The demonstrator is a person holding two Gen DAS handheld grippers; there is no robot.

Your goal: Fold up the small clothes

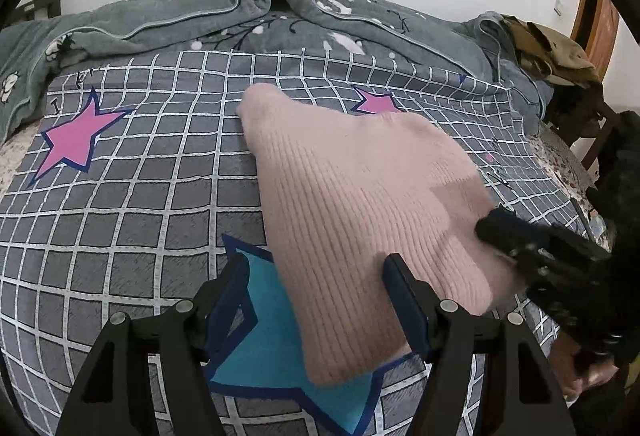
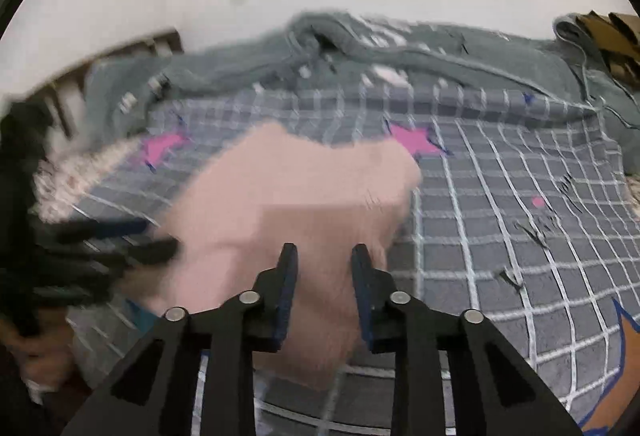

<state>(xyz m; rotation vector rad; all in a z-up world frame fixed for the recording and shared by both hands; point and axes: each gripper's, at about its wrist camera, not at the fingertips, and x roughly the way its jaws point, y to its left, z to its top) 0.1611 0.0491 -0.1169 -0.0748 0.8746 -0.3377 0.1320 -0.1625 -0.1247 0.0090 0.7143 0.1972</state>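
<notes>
A pink ribbed knit garment [image 1: 360, 204] lies folded on the checked bed cover [image 1: 132, 196]. My left gripper [image 1: 316, 270] is open above the garment's near left edge, its fingers astride the edge with neither pad touching it. My right gripper [image 2: 324, 258] is shut on a bunch of the pink knit garment [image 2: 304, 188], which fills the gap between its pads. In the left wrist view the right gripper [image 1: 490, 228] reaches in from the right at the garment's right edge. The right wrist view is blurred and shows the left gripper [image 2: 132, 240] at the garment's left side.
A grey-green blanket [image 1: 280, 16] is heaped along the far side of the bed by the white wall. Brown clothing [image 1: 552, 52] lies on a chair at far right. A person's hand [image 1: 580, 376] holds the right gripper. The cover carries pink and blue stars.
</notes>
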